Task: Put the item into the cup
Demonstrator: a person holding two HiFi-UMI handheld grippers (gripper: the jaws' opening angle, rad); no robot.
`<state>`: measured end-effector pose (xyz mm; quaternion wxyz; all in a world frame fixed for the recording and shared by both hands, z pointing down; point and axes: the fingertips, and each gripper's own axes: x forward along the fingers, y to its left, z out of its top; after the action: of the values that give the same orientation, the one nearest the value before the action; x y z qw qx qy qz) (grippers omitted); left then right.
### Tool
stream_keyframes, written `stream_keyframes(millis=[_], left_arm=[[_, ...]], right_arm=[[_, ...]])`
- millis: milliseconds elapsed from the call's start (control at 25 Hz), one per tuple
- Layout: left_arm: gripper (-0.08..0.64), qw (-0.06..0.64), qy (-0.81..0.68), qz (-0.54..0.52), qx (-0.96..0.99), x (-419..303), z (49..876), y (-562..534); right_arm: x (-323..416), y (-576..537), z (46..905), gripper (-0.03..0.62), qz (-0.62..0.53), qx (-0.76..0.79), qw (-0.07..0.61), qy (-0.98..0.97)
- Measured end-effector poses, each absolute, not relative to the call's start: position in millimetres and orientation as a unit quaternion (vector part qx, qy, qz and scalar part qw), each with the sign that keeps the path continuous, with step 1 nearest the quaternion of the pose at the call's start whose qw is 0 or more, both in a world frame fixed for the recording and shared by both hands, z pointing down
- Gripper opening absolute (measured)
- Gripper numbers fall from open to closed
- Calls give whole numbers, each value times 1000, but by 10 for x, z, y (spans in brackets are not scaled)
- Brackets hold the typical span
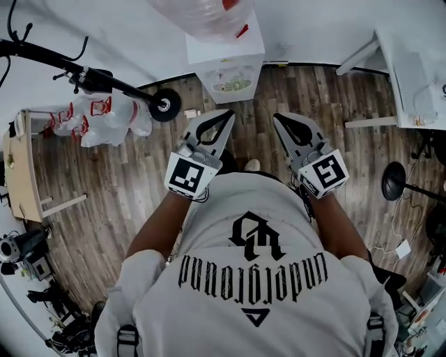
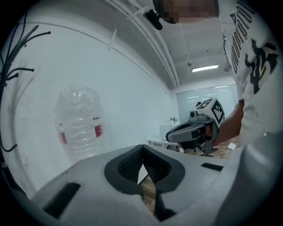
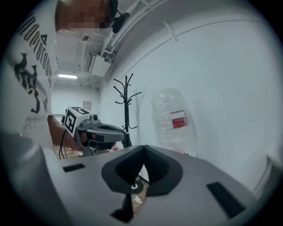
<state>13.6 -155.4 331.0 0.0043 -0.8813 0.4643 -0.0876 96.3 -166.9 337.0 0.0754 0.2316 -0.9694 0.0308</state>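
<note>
No cup and no loose item shows in any view. I hold both grippers side by side in front of my chest, above a wooden floor, pointing toward a white wall. My left gripper (image 1: 224,115) has its jaws closed tip to tip with nothing between them, as the left gripper view (image 2: 142,150) confirms. My right gripper (image 1: 279,117) is likewise shut and empty (image 3: 143,150). Each gripper shows sideways in the other's view, the right gripper (image 2: 172,133) and the left gripper (image 3: 120,131).
A white water dispenser (image 1: 226,66) carrying a large clear bottle (image 1: 205,17) stands against the wall straight ahead. A scooter wheel (image 1: 165,105) and white plastic bags (image 1: 104,118) lie to the left. A wooden table (image 1: 21,174) is at far left, a white desk (image 1: 411,77) at right.
</note>
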Motion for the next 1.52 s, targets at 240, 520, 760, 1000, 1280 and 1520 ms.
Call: stream_keyframes(millis=[240, 520, 760, 1000, 1280, 1520], left_arm=[[8, -17, 491, -59, -869, 154, 2925, -1329], [8, -6, 504, -62, -861, 111, 2706, -1223], [8, -2, 504, -69, -861, -13, 2675, -1024], [8, -5, 492, -59, -869, -260, 2627, -693], [8, -5, 475, -61, -878, -647, 2625, -63], [8, -2, 470, -56, -881, -1059, 2623, 597]], right_arm=[[1090, -1465, 3015, 5, 13, 210, 63, -976], [1071, -1347, 2873, 5, 10, 189, 56, -980], [971, -1187, 2829, 5, 11, 190, 52, -980], [723, -857, 2727, 5, -4, 197, 52, -979], [412, -303, 2659, 5, -8, 223, 45, -974], [128, 289, 2631, 5, -29, 246, 51, -967]])
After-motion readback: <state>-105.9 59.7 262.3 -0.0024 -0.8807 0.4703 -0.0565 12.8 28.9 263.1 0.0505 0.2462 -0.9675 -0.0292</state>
